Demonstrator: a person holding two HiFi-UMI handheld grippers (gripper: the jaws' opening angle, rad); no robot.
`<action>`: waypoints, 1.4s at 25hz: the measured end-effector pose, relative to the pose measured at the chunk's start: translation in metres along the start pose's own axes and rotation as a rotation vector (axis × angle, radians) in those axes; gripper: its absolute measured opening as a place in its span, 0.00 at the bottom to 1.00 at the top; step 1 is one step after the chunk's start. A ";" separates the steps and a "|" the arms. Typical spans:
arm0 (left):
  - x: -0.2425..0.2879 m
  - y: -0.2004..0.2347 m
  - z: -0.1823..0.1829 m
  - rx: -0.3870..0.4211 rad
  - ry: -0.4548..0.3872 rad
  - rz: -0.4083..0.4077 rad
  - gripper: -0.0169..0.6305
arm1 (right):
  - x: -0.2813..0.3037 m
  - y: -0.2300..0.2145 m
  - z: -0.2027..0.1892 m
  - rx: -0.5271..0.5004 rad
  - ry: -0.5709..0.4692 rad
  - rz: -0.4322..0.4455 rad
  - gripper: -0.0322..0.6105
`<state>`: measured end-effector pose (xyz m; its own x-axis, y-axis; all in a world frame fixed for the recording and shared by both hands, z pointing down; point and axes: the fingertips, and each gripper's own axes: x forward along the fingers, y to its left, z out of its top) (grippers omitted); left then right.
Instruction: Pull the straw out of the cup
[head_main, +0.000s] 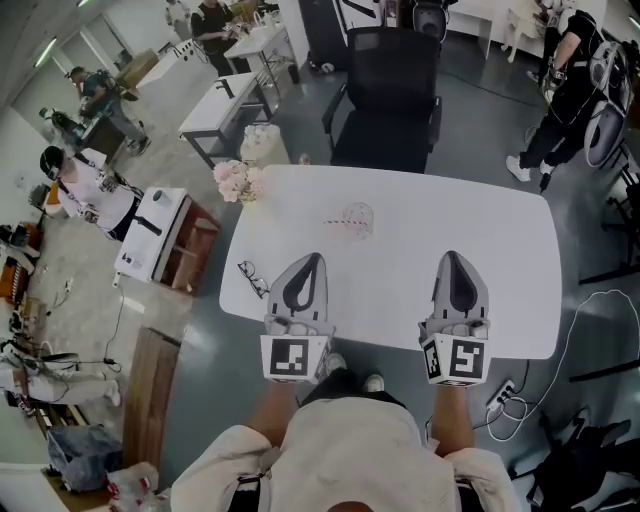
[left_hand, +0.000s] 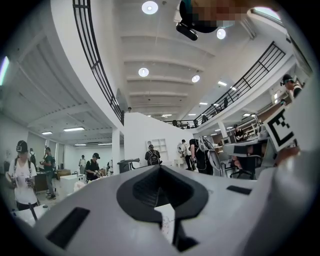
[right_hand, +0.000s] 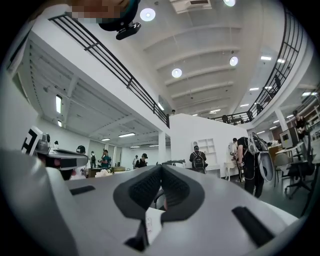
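In the head view, the fingers (head_main: 303, 285) of the left gripper (head_main: 314, 259) are pressed together on nothing. The right gripper (head_main: 450, 256) is likewise closed and empty. Both are held level over the near edge of the white table (head_main: 500, 250), side by side and aimed across it, probably a ready stance before one steadies the cup and the other takes the straw. The clear cup (head_main: 359, 220) sits well beyond both tips, a little nearer the left one, and its pale straw (head_main: 335, 221) points leftward. It is too small to say whether the cup stands or lies on its side.

In the left gripper view, the left gripper (left_hand: 160, 168) shows its pads meeting at the tip, holding nothing.

In the right gripper view, the right gripper (right_hand: 161, 168) is closed in the same way, and neither cup nor straw is reached
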<state>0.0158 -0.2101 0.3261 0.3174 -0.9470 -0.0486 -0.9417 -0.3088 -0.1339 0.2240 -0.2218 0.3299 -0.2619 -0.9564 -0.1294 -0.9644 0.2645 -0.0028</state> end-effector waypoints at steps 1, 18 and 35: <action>0.005 0.005 -0.005 -0.008 0.012 0.004 0.03 | 0.007 0.003 -0.003 -0.001 0.009 0.007 0.05; 0.109 0.084 -0.140 -0.065 0.198 -0.063 0.03 | 0.143 0.048 -0.077 -0.096 0.157 0.009 0.05; 0.177 0.080 -0.262 -0.137 0.426 -0.242 0.22 | 0.216 0.040 -0.134 -0.149 0.303 -0.039 0.05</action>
<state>-0.0323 -0.4250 0.5661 0.4813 -0.7903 0.3793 -0.8620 -0.5053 0.0410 0.1239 -0.4339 0.4344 -0.2023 -0.9647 0.1686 -0.9628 0.2274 0.1457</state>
